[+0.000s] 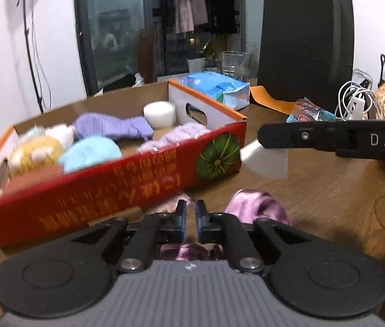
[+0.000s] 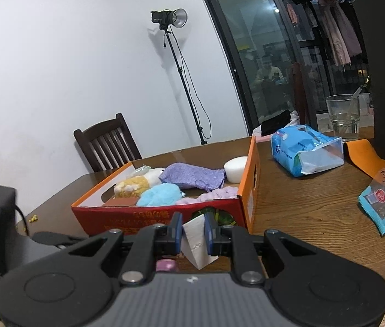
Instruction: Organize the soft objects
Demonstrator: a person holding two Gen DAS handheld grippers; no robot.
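A red and orange cardboard box [image 1: 127, 185] [image 2: 149, 216] sits on the wooden table and holds several soft things: a purple knit piece [image 1: 110, 126], a light blue plush [image 1: 90, 154], a yellow plush [image 1: 34, 154] and a white round sponge [image 1: 159, 114]. My left gripper [image 1: 190, 214] is shut, low over a shiny purple satin cloth [image 1: 258, 204] lying in front of the box; I cannot tell whether it pinches the cloth. My right gripper [image 2: 192, 230] is shut on a white foam wedge [image 2: 196, 241], held just before the box's front wall; it also shows in the left wrist view [image 1: 266, 160].
A blue tissue pack [image 2: 307, 150], a glass [image 2: 342, 115], a tall black bag [image 1: 305, 41], an orange sheet [image 1: 270, 99], a blue snack packet [image 2: 383, 199] and white cables [image 1: 356, 100] stand right of and behind the box. A chair [image 2: 108, 141] stands beyond the table.
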